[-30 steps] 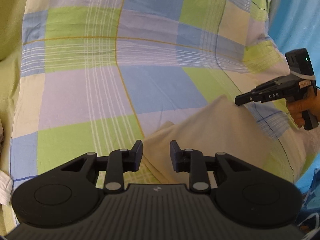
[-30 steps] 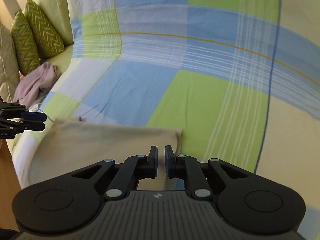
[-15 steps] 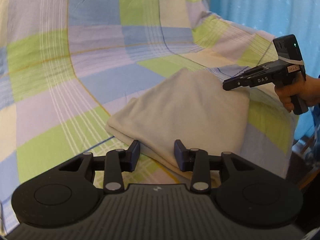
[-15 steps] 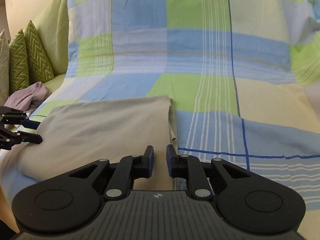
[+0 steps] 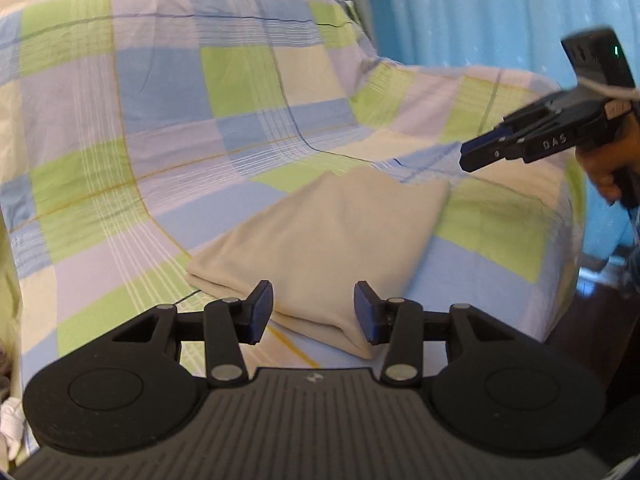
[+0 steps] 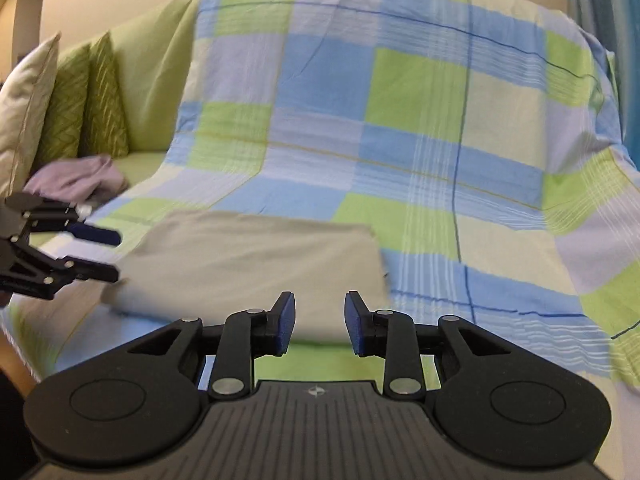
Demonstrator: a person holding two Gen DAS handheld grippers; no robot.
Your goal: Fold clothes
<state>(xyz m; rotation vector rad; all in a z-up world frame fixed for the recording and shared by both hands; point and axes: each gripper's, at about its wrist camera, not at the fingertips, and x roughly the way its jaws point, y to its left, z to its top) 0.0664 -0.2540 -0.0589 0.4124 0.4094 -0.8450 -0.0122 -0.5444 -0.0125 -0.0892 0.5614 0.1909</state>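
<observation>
Sofa, draped with a checked sheet (image 6: 420,128) in blue, green and cream; cushions (image 6: 68,108) at its far end, a lilac garment (image 6: 80,178) crumpled beside them.

Item: beige cloth (image 5: 332,240), lying flat on the sheet as a neat layered rectangle, edges stacked.

Your left hand-held gripper (image 5: 314,312): jaws apart, empty, just short of the cloth's near corner.

Your right hand-held gripper (image 6: 320,322): jaws apart, empty, above the cloth's opposite edge.

Step, as judged: either another fold is due or this piece is finished; the scene fits both.
</observation>
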